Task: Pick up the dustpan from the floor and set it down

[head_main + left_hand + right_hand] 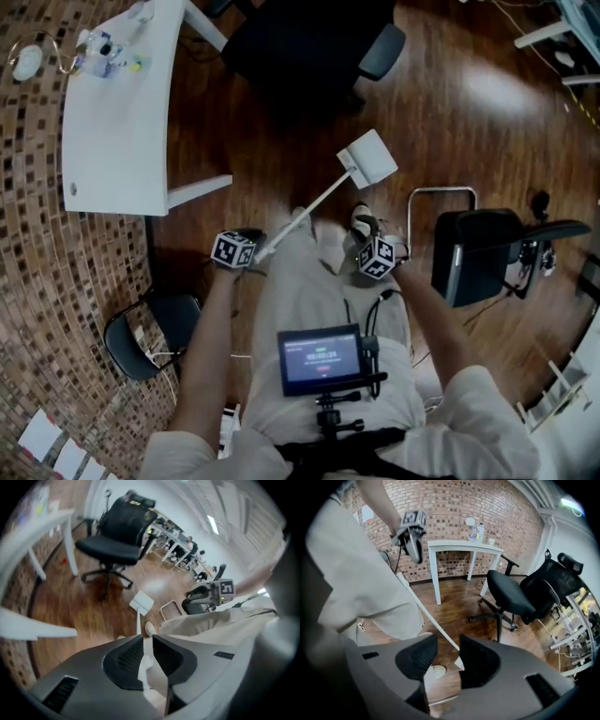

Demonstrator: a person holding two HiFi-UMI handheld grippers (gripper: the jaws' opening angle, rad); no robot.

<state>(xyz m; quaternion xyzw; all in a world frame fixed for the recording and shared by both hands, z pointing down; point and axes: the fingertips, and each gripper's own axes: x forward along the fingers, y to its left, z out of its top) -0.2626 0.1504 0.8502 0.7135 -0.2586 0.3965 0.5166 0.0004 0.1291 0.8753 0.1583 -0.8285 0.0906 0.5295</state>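
Since only the left tool (pixel 234 249) is clamped on the tip of the long handle (pixel 309 211) of the dustpan (pixel 368 157), pan out over the floor (pixel 469 112) ahead, and the right tool (pixel 375 256) gapes empty, I reckon it could twist loose

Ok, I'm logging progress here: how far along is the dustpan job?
Done: the left gripper has its jaws shut on the dustpan, by its long handle. In hand: it reaches out ahead, low by the floor; whether it touches, I cannot tell. Left: setting it down. The right gripper is open and empty.
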